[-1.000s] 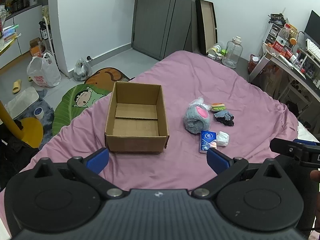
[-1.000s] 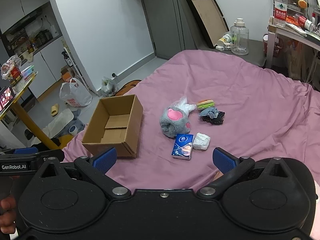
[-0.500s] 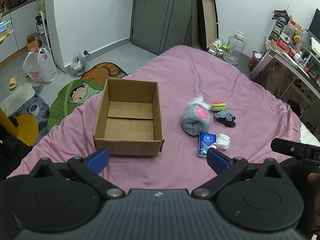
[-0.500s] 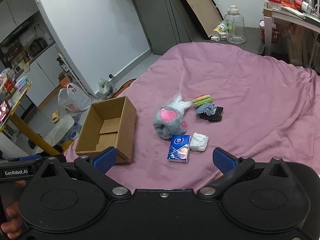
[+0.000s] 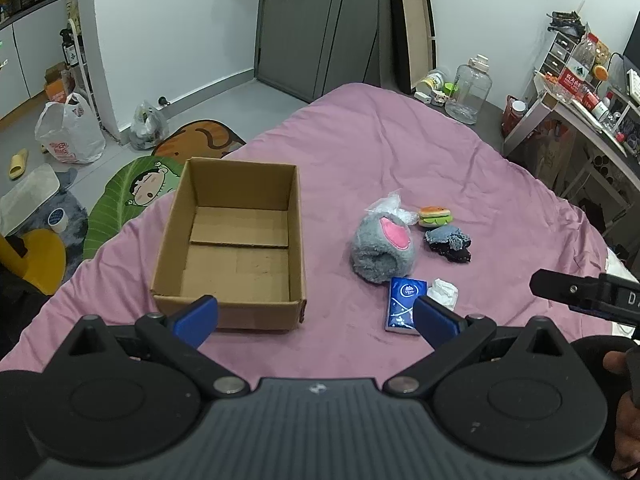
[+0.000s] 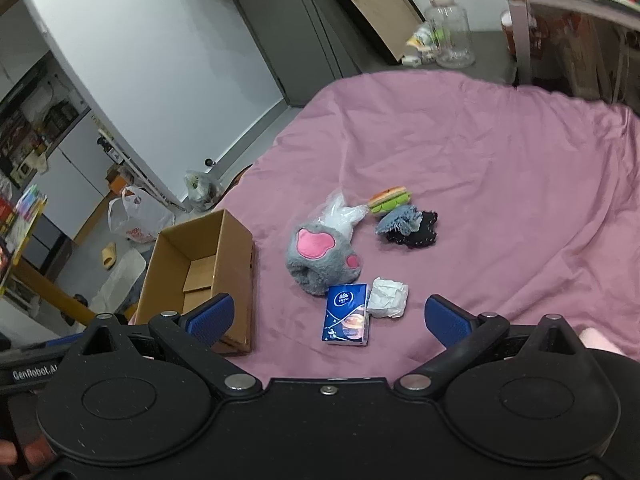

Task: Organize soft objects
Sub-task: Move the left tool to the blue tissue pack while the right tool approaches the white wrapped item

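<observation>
An empty cardboard box stands open on the pink bed. Right of it lie a grey plush slipper with a pink paw, a blue tissue pack, a crumpled white tissue, a burger toy, dark and blue cloth pieces and a clear plastic bag. My left gripper is open and empty, above the bed's near edge. My right gripper is open and empty, just short of the tissue pack.
The floor left of the bed holds cartoon rugs, plastic bags and a yellow stool. A desk with bottles stands at the right. A large water jug and a leaning board sit beyond the bed.
Both grippers have moved forward toward the bed, so the box and soft objects appear closer. The right gripper has tilted down toward the tissue pack. Both stay open.
</observation>
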A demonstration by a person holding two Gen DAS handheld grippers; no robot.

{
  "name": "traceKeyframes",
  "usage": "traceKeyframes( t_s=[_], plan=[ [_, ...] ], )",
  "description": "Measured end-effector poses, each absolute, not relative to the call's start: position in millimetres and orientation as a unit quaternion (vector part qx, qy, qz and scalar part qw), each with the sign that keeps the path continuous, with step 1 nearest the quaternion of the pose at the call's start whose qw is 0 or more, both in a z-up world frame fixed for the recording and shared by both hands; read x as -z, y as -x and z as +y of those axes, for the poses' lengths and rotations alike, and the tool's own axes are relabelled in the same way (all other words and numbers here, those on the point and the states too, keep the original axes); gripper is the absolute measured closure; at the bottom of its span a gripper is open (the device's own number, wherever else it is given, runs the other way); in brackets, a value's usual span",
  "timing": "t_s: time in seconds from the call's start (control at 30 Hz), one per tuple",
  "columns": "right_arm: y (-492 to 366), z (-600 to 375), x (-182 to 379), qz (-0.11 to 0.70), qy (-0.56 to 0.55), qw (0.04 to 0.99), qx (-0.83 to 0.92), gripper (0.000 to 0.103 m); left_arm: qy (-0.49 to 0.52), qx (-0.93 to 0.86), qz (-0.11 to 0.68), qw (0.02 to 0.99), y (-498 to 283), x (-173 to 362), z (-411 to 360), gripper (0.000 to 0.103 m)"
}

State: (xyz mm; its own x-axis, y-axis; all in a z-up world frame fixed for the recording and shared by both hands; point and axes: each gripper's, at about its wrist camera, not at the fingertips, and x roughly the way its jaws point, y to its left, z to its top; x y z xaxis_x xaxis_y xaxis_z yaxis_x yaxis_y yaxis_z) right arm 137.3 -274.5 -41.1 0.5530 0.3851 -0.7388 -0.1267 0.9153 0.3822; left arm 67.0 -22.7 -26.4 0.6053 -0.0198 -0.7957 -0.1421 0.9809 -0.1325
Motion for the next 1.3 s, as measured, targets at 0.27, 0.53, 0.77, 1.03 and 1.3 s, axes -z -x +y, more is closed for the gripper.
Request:
traceKeyframes(
  t_s=[0.27, 0.53, 0.77, 1.03, 1.3],
  plan=[
    [-164, -288, 69, 0.473, -0.187, 0.851, -0.126, 0.011, 0.096, -0.027, 0.452, 0.886, -88, 39, -38, 0.002],
    [-183, -297, 89, 0.487, -0.223, 0.838, -0.106, 0.012, 0.096, -0.019, 0.462, 0.882, -107, 54, -57, 0.003],
    [-197, -295, 105, 0.505, -0.213, 0.832, -0.089, 0.013, 0.108, -0.017, 0.479, 0.871, -127, 79, -71, 0.007],
    [-212, -298, 130, 0.534, -0.227, 0.810, -0.079, 0.018, 0.123, -0.022, 0.508, 0.852, -145, 111, -83, 0.014],
    [-226, -306, 154, 0.553, -0.254, 0.791, -0.066, 0.027, 0.137, -0.027, 0.528, 0.838, -161, 136, -90, 0.021]
  ],
)
